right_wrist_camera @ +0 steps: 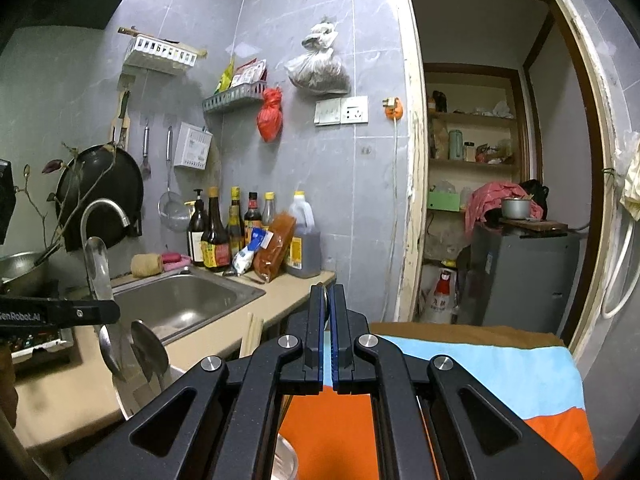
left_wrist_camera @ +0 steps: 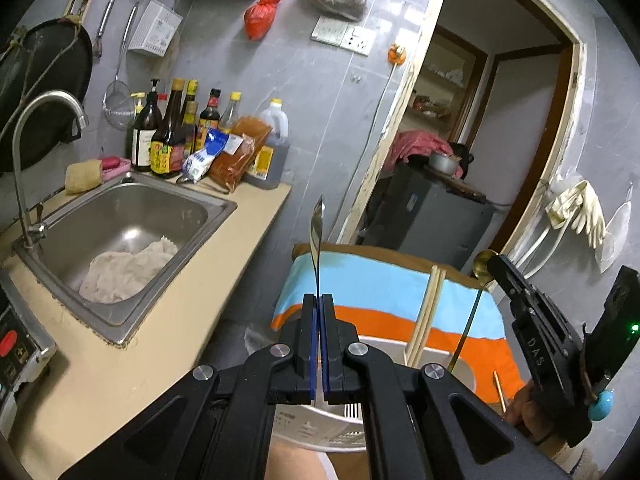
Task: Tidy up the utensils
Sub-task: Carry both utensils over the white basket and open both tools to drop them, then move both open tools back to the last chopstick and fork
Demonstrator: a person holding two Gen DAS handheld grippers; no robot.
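Observation:
My left gripper [left_wrist_camera: 319, 300] is shut on a steel spoon [left_wrist_camera: 316, 236], held upright and seen edge-on; the spoon's bowl shows in the right wrist view [right_wrist_camera: 97, 264] above the left gripper [right_wrist_camera: 104, 312]. My right gripper [right_wrist_camera: 328, 292] is shut on a gold spoon [right_wrist_camera: 323, 294]; in the left wrist view its gold bowl [left_wrist_camera: 483, 261] sits at the right gripper's tip [left_wrist_camera: 494, 266] and its thin handle hangs down. A white utensil holder [left_wrist_camera: 320, 420] below holds wooden chopsticks [left_wrist_camera: 426, 316] and two more steel spoons [right_wrist_camera: 136, 352].
A steel sink [left_wrist_camera: 132, 220] with a cloth in it sits in the beige counter [left_wrist_camera: 224, 256], with a tap [left_wrist_camera: 44, 128] and several sauce bottles [left_wrist_camera: 180, 132] behind. A striped orange and blue cloth [left_wrist_camera: 400, 300] covers the surface below. An open doorway [right_wrist_camera: 500, 160] lies right.

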